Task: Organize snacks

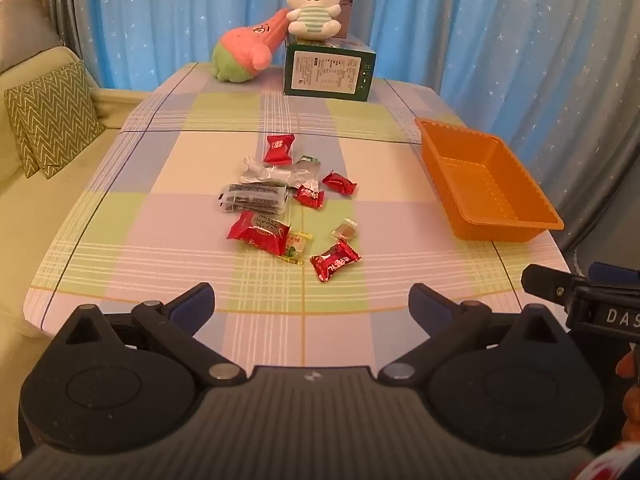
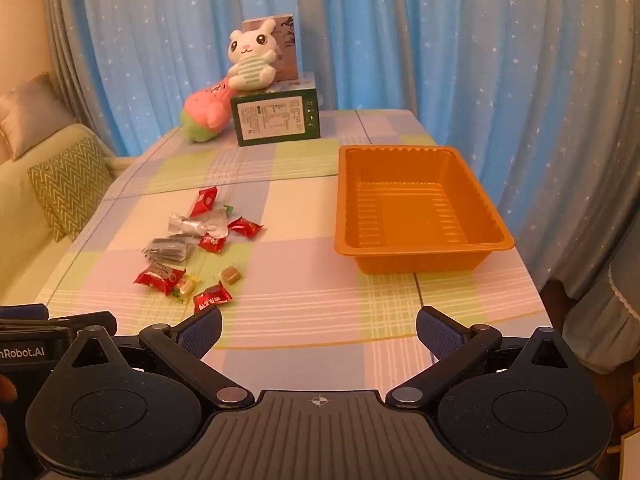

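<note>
Several wrapped snacks lie scattered mid-table: red candies such as the nearest one (image 1: 335,265) (image 2: 212,298), a larger red packet (image 1: 259,232) (image 2: 159,278), a silver wrapper (image 1: 280,174) (image 2: 196,225), a dark packet (image 1: 253,197) (image 2: 166,250) and a small brown cube (image 1: 345,229) (image 2: 230,275). An empty orange tray (image 1: 486,184) (image 2: 416,210) sits on the right. My left gripper (image 1: 311,306) hovers open over the table's near edge, nothing between its fingers. My right gripper (image 2: 319,330) is open too, short of the tray, with the nearest red candy by its left finger.
A green box (image 1: 329,74) (image 2: 276,118) with a white plush rabbit (image 1: 314,4) (image 2: 250,60) on top and a pink-green plush (image 1: 244,54) (image 2: 204,114) stand at the table's far end. A sofa with a patterned cushion (image 1: 50,118) (image 2: 70,184) lies left. Blue curtains hang behind.
</note>
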Motion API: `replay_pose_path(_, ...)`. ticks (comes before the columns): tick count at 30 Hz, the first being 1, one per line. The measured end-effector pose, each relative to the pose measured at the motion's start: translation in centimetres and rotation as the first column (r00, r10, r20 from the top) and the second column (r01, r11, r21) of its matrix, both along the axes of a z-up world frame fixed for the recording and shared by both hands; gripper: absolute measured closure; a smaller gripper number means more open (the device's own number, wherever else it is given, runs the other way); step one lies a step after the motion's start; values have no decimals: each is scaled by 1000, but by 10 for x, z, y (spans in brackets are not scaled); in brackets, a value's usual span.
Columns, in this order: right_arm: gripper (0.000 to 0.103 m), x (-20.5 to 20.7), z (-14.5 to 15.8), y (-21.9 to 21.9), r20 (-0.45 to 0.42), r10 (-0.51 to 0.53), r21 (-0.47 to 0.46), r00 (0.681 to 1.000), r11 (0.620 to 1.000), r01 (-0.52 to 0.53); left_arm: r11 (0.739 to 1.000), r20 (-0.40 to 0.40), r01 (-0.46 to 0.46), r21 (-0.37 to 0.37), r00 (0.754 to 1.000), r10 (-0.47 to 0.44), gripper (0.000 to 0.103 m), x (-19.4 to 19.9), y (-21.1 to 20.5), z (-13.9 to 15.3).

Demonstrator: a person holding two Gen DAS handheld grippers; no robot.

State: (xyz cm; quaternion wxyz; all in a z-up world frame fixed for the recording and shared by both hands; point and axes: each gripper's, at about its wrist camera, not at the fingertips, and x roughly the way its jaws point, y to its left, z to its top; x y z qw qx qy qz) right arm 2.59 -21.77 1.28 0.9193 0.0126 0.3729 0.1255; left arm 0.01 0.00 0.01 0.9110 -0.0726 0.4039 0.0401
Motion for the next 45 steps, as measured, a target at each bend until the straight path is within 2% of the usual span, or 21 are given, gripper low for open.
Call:
replay_pose_path(5,0,-2,2,0,8,-1,7,1000,1000,1,999,7,2,-46,1000,-2,1,6,12,5)
replay_pose_path(6,0,-2,2,-1,9,-1,6,1000,1000,1,1000,23,-1,-11,1000,1,1,1,7,9)
replay_pose_path(8,0,-3,3,-2,13,-3,3,1000,1000,2,1000,41,1,-2,999,-1,1,-4,6,11)
replay_pose_path(13,0,-8,8,-2,22,-17,6,1000,1000,17,1000,45,0,-10,999,1,1,-5,3,5)
replay_pose_path(45,0,-6,4,-3,15,-12,1,1000,1000,12,1000,55,16,-17,998,-15,1,-6,-2,9)
